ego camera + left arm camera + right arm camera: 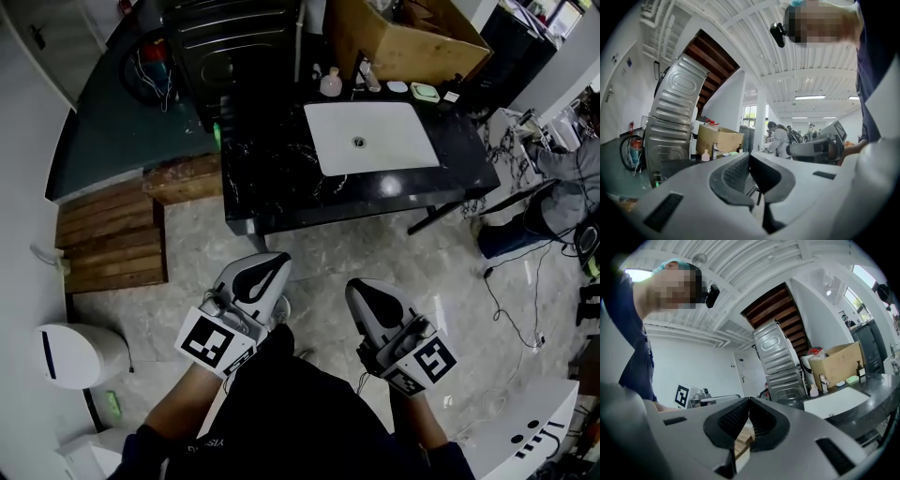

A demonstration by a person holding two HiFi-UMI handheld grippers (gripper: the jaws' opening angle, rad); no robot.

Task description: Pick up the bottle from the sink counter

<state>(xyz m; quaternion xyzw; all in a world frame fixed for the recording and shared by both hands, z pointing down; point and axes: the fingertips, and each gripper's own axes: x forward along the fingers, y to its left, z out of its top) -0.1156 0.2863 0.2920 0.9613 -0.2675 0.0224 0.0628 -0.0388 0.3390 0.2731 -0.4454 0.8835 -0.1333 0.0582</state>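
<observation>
A: Reaching looks not yet begun. Left gripper (pixel 272 264) and right gripper (pixel 362 291) sit well short of the surface (pixel 272 173), jaws of both closed, empty.
B: Target bottle (pixel 331 82) stands behind the sink (pixel 375 141), far-left corner. Next: close in, open jaws.

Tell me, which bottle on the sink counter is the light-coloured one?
The squat pale pink bottle, just left of the tap behind the white sink. The other bottle, towards the counter's right end, is dark and slim.
</observation>
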